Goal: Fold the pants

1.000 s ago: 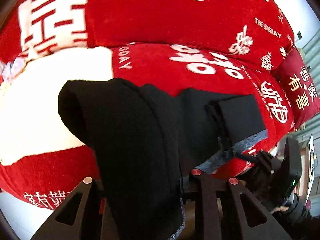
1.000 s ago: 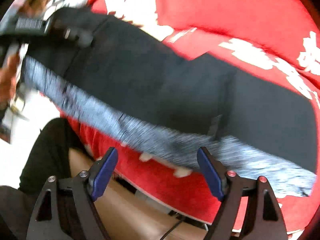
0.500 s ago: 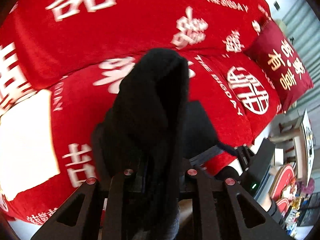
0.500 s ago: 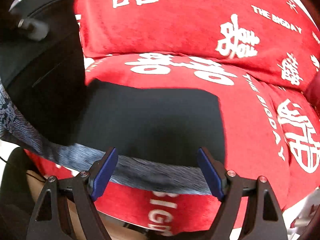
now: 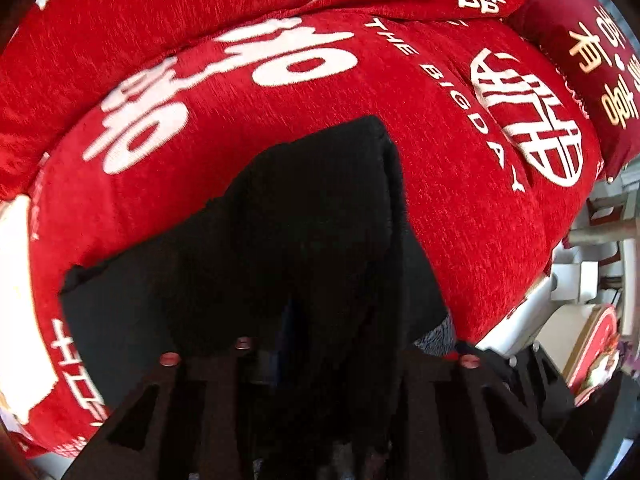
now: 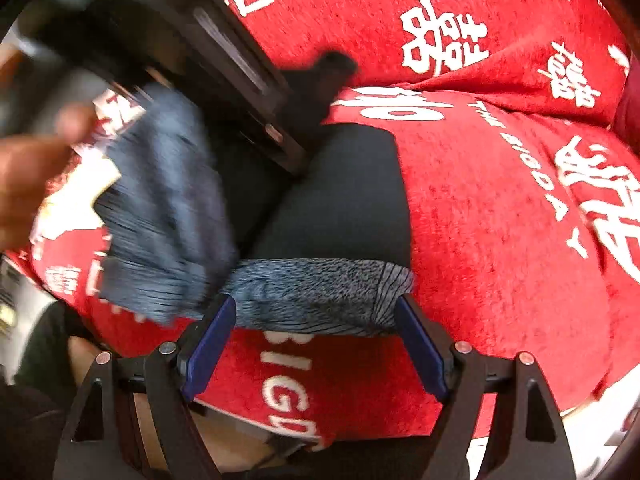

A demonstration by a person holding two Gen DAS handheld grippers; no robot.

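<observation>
The black pants (image 5: 304, 232) with a blue-grey patterned waistband (image 6: 320, 296) lie on the red sofa seat. My left gripper (image 5: 316, 360) is shut on a bunched fold of the pants, and the cloth drapes over its fingers and hides the tips. It also shows in the right wrist view (image 6: 224, 68), held over the pants with the waistband end hanging blurred beneath it. My right gripper (image 6: 316, 344) is open and empty, its blue pads on either side of the waistband at the seat's front edge.
The sofa (image 5: 460, 200) is covered in red cloth with white characters. A dark red cushion (image 5: 592, 48) sits at the right end. Furniture and boxes (image 5: 580, 280) stand on the floor to the right. A hand (image 6: 28, 176) is at the left.
My left gripper has carried the held fold of pants to the right, over the part lying flat. My right gripper has moved closer to the waistband and stays open.
</observation>
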